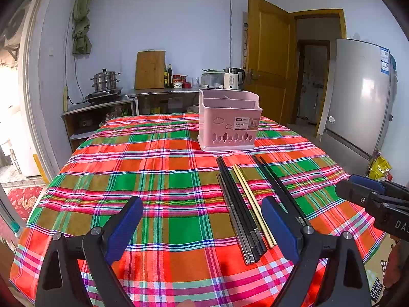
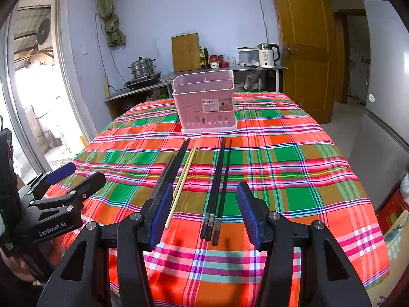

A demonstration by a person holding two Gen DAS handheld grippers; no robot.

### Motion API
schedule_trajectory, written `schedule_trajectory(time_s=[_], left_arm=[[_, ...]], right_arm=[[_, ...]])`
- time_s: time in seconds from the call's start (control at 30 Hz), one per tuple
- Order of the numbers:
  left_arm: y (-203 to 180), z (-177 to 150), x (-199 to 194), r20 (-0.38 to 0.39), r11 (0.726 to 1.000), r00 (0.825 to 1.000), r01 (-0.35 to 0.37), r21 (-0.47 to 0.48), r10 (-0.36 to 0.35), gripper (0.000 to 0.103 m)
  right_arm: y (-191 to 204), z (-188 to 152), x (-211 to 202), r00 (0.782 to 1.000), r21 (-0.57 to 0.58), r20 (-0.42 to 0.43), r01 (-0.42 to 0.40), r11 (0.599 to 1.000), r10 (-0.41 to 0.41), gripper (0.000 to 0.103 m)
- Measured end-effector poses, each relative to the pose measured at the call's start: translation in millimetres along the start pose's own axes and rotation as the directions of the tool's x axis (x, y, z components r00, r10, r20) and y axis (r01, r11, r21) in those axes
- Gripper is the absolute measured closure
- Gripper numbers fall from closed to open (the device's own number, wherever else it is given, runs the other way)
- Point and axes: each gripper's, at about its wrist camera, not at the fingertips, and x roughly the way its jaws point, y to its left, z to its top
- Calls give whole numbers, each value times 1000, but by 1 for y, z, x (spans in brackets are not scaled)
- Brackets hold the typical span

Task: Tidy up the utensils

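A pink utensil basket stands empty at the far side of the plaid tablecloth. In front of it lie a bundle of black and metal chopsticks, a yellow pair and more black chopsticks. My left gripper hovers open over the cloth, left of the chopsticks. My right gripper is open above the near ends of the rightmost black chopsticks, holding nothing.
A grey fridge stands to the right of the table. Behind it a counter carries a kettle, a cutting board and a steamer pot. A yellow door is open at the back right.
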Motion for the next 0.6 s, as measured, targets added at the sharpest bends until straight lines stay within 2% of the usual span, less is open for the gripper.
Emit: schedule_trajectory(time_s=[0.23, 0.4, 0.6], left_arm=[[3, 0, 11, -32, 1000, 999, 13, -4, -13, 9], [10, 2, 37, -108, 998, 993, 52, -22, -54, 9], [15, 9, 82, -205, 999, 978, 41, -26, -45, 10]], right_arm=[[0, 1, 3, 1000, -2, -6, -6, 1000, 6, 50], [2, 3, 13, 1000, -7, -21, -14, 1000, 14, 50], [0, 6, 25, 999, -9, -36, -22, 1000, 22, 50]])
